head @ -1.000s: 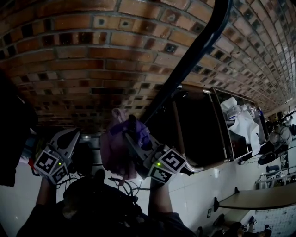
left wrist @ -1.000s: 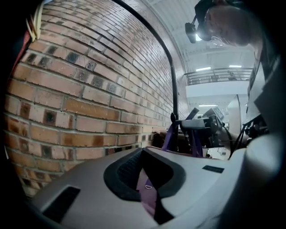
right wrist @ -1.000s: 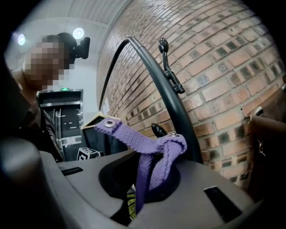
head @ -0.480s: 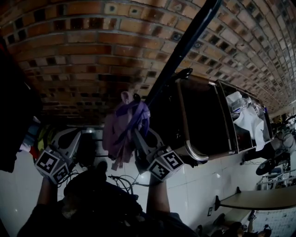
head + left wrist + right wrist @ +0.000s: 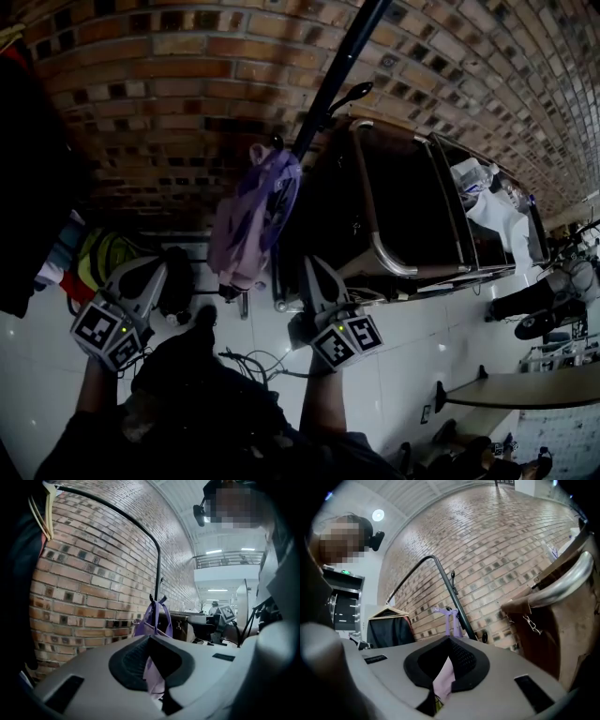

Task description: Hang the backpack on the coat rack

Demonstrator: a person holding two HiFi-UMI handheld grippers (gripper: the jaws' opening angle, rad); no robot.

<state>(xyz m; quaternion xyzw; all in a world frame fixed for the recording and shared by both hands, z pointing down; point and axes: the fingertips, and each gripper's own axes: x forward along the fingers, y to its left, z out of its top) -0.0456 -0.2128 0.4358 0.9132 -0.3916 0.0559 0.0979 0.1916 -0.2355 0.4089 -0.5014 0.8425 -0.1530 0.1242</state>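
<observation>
Head view puts the brick wall (image 5: 141, 103) across the background, with the black coat rack (image 5: 335, 84) slanting in front of it and a dark brown piece of furniture (image 5: 412, 225) just beside the pole. The lilac backpack (image 5: 251, 220) hangs from a hook (image 5: 275, 147) on the rack by its top loop, and nothing else bears its weight. The right gripper (image 5: 312, 270) sits near the bag's lower edge without touching it. The left gripper (image 5: 150, 274) hangs well apart on the other side. Each gripper's own view shows its jaws parted by a narrow slit with nothing clamped. The lilac in that slit is the bag farther off. The hanging looks done, so what remains is a clean retreat: draw the right gripper down and back, jaws kept apart so no strap snags, and check that the loop sits deep in the hook. No brand or lettering is legible; the only print is the square markers (image 5: 345, 339) on the cubes
</observation>
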